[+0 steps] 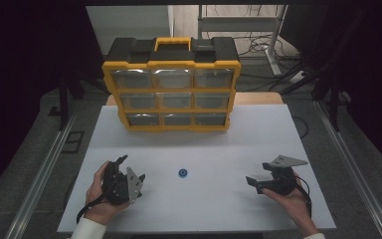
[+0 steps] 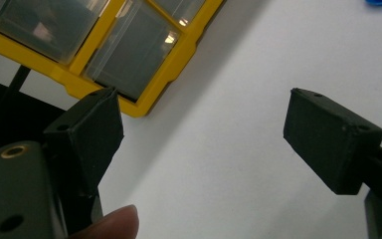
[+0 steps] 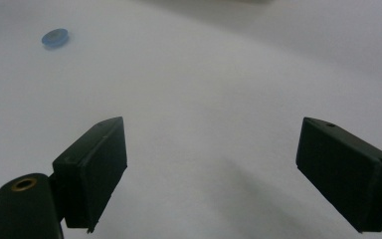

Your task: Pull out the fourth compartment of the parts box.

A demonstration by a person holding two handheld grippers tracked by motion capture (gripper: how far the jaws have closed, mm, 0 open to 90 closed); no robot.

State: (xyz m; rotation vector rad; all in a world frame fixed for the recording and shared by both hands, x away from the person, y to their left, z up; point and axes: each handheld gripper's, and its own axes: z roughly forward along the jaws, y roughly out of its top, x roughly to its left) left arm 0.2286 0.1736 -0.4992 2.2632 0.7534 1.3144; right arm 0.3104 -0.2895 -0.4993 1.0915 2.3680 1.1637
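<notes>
- White tabletop carries a yellow drawer organizer at its far side.
- Small blue ring lies alone at the middle, between both hands, well apart from each.
- Left tongs gape wide, holding nothing.
- Right tongs also stand wide and hold nothing, aimed toward the ring.

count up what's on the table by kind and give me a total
Yellow-and-black drawer organizer: 1
Small blue ring: 1
Hand-held grippers, left and right, both open and apart from the ring: 2
Total: 4
</notes>
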